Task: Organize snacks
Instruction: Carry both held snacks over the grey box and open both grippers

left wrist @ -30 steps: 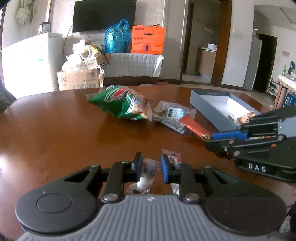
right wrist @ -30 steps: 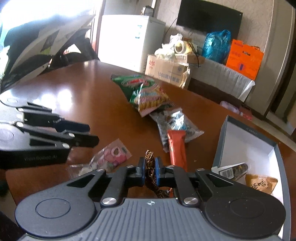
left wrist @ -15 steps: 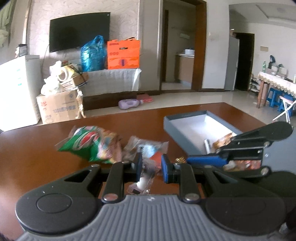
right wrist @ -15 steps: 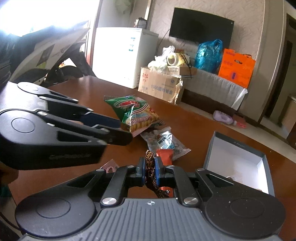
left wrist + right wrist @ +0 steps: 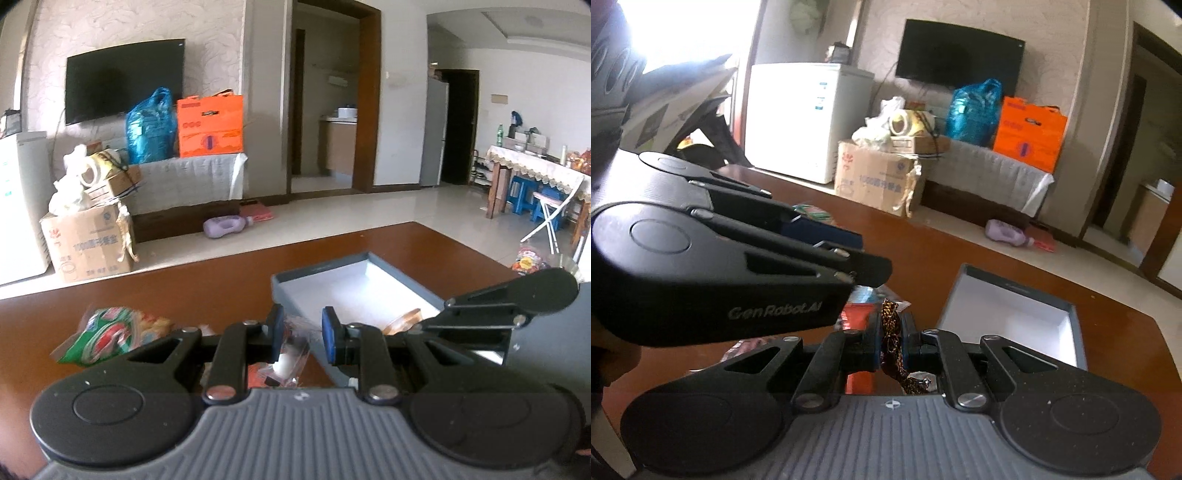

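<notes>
Holding light, crinkly packets by their edges, the left gripper (image 5: 300, 334) pinches a clear candy bag (image 5: 291, 356); right gripper (image 5: 889, 341) fingers clamp a gold-brown wrapper (image 5: 891, 325) near the grey box (image 5: 1078, 332).

Gold-brown candy (image 5: 891, 334), clear packet (image 5: 291, 354), both gripper-held

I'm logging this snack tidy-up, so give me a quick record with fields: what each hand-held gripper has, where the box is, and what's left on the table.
left hand-held gripper: shut on a clear candy packet
right hand-held gripper: shut on a gold-patterned dark wrapper
box: open, grey with white inside, on the brown table, ahead of both grippers
in box: a brownish packet
left on table: green snack bag, orange bar
</notes>
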Available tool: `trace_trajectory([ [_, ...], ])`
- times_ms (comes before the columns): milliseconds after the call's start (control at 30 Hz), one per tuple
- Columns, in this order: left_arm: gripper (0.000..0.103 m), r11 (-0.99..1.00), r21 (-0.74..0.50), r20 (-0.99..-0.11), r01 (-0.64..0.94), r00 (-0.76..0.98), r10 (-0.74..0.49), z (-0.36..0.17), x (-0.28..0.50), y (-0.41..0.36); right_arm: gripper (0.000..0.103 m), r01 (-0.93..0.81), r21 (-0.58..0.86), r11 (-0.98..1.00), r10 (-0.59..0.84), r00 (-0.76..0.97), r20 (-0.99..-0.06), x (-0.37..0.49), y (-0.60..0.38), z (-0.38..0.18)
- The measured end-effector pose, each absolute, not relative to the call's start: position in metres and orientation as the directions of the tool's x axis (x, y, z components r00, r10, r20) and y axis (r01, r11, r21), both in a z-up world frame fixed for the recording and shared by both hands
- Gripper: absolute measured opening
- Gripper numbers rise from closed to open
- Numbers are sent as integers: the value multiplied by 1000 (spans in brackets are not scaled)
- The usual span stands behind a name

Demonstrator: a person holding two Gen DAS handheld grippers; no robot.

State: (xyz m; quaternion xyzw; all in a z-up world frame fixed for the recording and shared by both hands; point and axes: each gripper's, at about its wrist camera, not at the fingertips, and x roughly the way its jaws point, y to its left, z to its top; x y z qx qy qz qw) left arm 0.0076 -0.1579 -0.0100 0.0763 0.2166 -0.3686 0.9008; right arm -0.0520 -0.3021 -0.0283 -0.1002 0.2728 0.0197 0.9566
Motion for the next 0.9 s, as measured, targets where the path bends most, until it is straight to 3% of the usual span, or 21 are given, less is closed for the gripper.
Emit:
trace_trajectory([
  [467,20,646,-21,-473,763,562,-679,-29,18,-253,13,13,-184,983,-116,816,-566,-65,-355,-54],
  [900,20,636,0,-506,771,549,-666,-58,30,-294,15,58,-171,984,-148,802,-579,-67,-370,-66],
])
